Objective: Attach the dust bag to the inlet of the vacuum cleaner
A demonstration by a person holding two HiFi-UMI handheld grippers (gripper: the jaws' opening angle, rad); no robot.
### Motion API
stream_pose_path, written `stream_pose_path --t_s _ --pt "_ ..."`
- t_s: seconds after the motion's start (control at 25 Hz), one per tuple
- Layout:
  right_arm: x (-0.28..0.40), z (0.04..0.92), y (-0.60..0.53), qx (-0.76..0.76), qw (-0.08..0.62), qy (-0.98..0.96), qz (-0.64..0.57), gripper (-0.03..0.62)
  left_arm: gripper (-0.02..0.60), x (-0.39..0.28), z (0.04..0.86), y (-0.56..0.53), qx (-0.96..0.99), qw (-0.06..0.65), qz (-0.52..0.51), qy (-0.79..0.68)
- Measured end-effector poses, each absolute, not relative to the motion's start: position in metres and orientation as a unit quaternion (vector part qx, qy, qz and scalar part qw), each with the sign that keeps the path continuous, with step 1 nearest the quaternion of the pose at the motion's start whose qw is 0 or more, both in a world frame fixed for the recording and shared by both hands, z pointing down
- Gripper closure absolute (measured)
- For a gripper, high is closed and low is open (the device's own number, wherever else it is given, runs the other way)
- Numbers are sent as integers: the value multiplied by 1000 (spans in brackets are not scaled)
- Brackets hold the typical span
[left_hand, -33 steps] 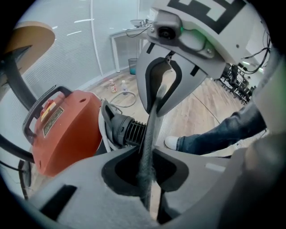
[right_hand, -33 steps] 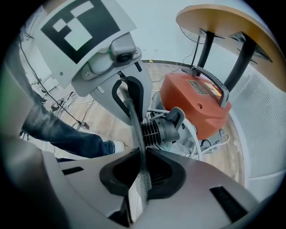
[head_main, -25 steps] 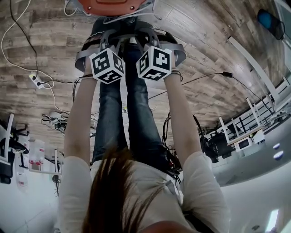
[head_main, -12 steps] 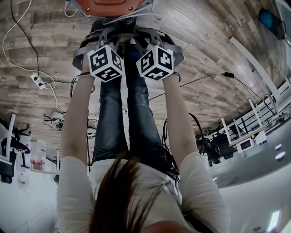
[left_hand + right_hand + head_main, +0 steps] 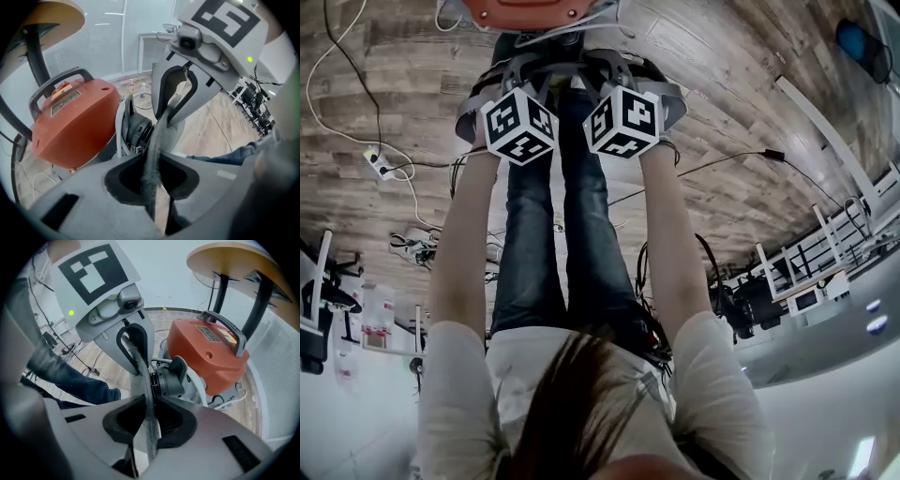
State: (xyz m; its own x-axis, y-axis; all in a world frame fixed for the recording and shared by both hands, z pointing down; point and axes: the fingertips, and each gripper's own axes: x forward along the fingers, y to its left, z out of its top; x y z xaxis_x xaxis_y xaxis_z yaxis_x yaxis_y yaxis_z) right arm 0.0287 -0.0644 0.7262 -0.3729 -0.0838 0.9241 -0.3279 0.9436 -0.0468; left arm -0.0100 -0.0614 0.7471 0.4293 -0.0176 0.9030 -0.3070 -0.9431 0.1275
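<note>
The orange vacuum cleaner [image 5: 75, 122] stands on the wooden floor, its black round inlet [image 5: 136, 131] facing me. A strip of the grey cloth dust bag [image 5: 151, 180] runs up between the jaws of my left gripper [image 5: 151, 157], which have just been opening; the pads still touch the cloth. My right gripper [image 5: 147, 399] pinches another strip of the dust bag [image 5: 149, 432] just in front of the inlet [image 5: 171, 380]; its jaws have also been opening a little. In the head view both marker cubes [image 5: 520, 127] sit side by side just below the vacuum cleaner [image 5: 525, 9].
A round wooden table [image 5: 229, 263] on dark legs stands over the vacuum cleaner. White and black cables [image 5: 356, 141] trail across the floor at the left. The person's legs in jeans [image 5: 562, 244] stand right behind the grippers. White racks [image 5: 825, 244] are at the right.
The left gripper's marker cube has rolled a little. Both hands stay in place by the vacuum cleaner, and the cloth remains between both pairs of jaws.
</note>
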Motion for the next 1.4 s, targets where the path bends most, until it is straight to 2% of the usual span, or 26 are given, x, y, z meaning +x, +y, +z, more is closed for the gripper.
stream_pose_path --t_s 0.24,0.44,0.68,1.04,1.4 --pt "27 726 -67 82 544 -829 96 529 506 -11 746 -58 837 148 515 -111" --pt "29 726 -66 148 516 -832 141 531 506 -9 748 -65 835 147 521 -98" --pt "33 724 -62 215 500 -822 170 534 501 -4 747 -70 830 114 543 -57" --pt "30 726 -66 134 531 -831 96 528 505 -8 747 -67 834 158 521 -93" --pt "32 728 -69 127 518 -838 112 526 505 -6 749 -67 832 180 515 -102"
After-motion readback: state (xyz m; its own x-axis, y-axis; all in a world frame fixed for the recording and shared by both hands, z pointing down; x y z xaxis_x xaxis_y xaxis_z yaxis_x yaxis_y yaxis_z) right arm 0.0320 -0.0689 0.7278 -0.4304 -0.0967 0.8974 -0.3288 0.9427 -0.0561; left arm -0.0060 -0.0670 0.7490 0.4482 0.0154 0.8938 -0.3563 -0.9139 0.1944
